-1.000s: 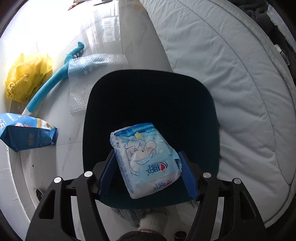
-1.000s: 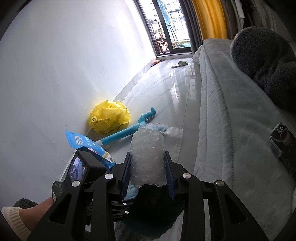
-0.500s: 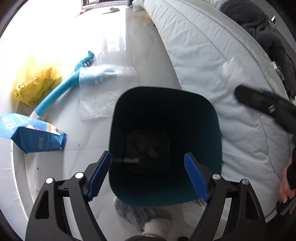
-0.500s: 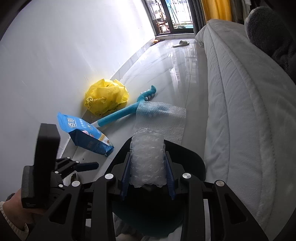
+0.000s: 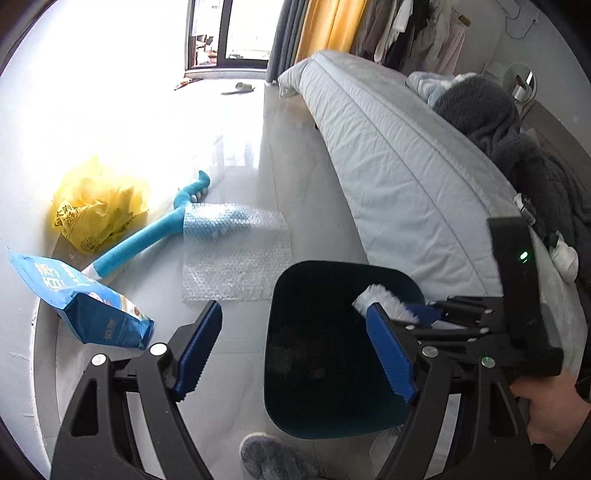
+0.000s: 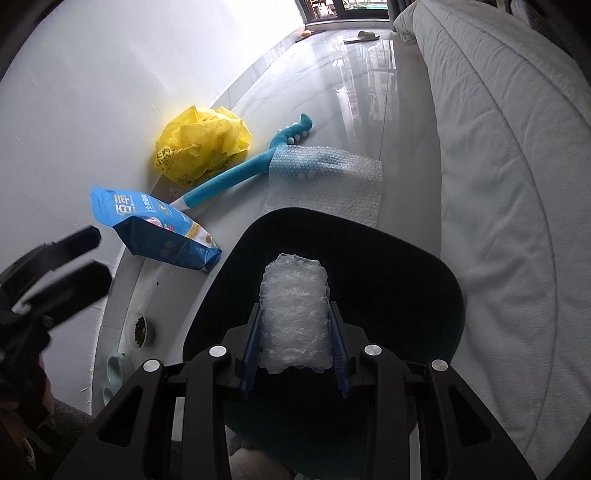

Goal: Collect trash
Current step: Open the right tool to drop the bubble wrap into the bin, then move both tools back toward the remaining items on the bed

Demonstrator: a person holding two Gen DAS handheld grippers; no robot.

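A glossy floor (image 6: 369, 92) beside a bed (image 6: 498, 147) is seen. Above the dark bin (image 6: 406, 266), a bubble-wrap wad (image 6: 293, 317) is clamped in the right hand-held gripper (image 6: 294, 354). The left hand-held gripper (image 5: 291, 354), just left of the bin, has just been opening and is held empty.

- Daylight enters through the tall glass balcony door (image 5: 225, 33) at the far end.
- It blows out the glossy pale tiled floor (image 5: 236, 122) and the white wall in the left wrist view.
- The dark teal plastic bin (image 6: 373, 258) stays murky inside.
- Fisheye bending curves both frames, with black corners.
- The black left gripper (image 6: 51, 266) is motion-blurred.
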